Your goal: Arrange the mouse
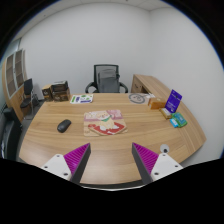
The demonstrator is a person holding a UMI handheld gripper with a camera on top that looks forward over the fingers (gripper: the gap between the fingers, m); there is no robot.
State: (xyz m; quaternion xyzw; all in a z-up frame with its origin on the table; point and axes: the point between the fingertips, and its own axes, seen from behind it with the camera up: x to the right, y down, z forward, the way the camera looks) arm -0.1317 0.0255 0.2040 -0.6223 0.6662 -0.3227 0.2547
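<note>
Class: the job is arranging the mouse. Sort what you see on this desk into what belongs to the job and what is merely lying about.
Belongs to the job:
mouse
mouse pad
gripper, fingers open, nothing between them

Just lying about:
purple box
plate
office chair

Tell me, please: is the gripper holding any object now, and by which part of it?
Nothing is held. The gripper is open, with only bare table between its fingers. The mouse lies untouched farther ahead, beside the mat.
</note>
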